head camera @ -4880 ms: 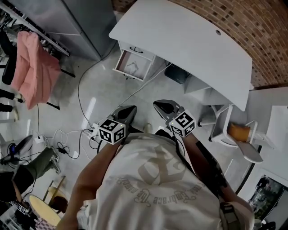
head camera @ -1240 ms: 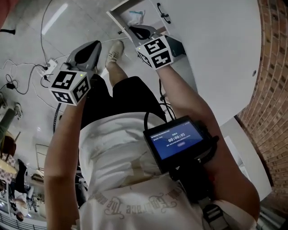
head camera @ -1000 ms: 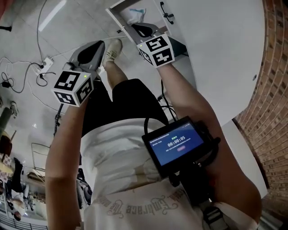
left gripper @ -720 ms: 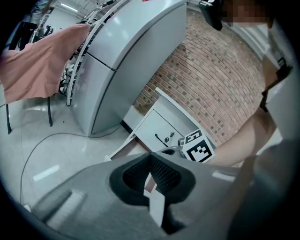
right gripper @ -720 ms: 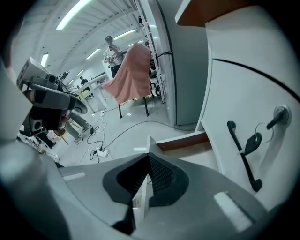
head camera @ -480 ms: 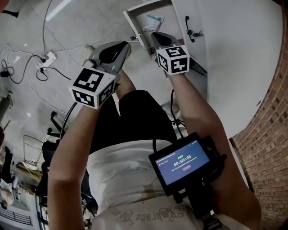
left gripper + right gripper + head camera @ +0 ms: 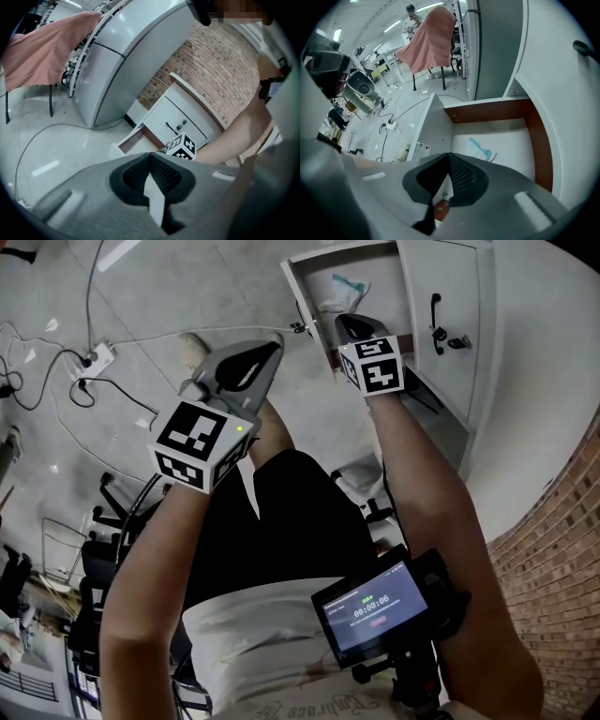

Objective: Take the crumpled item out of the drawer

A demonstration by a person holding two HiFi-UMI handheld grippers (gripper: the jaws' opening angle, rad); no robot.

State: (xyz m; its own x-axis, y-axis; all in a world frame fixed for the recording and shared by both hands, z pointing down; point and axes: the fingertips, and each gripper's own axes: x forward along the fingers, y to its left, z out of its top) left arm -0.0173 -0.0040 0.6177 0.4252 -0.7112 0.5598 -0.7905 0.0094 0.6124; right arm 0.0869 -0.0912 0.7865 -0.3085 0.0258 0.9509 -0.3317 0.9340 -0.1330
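Observation:
The white drawer (image 7: 302, 292) stands pulled out of the desk cabinet, with brown inner walls (image 7: 539, 140). On its white bottom lies the crumpled item (image 7: 481, 149), pale blue and white, also seen in the head view as the crumpled item (image 7: 348, 289). My right gripper (image 7: 351, 326) is shut and empty; it hovers at the drawer's near edge, a short way from the item. My left gripper (image 7: 251, 360) is shut with nothing in it, held over the floor left of the drawer. Its view shows the drawer (image 7: 132, 139) and the right gripper's marker cube (image 7: 182, 146).
A cabinet door with a black handle (image 7: 435, 311) is right of the drawer, under the white desk top (image 7: 539, 352). Cables and a power strip (image 7: 97, 357) lie on the floor at left. A pink cloth (image 7: 429, 37) hangs on a rack beside a tall grey cabinet (image 7: 126, 56).
Both grippers have come nearer to the drawer, and the drawer has shifted right and grown larger in the head view. The right gripper has reached the drawer's near edge.

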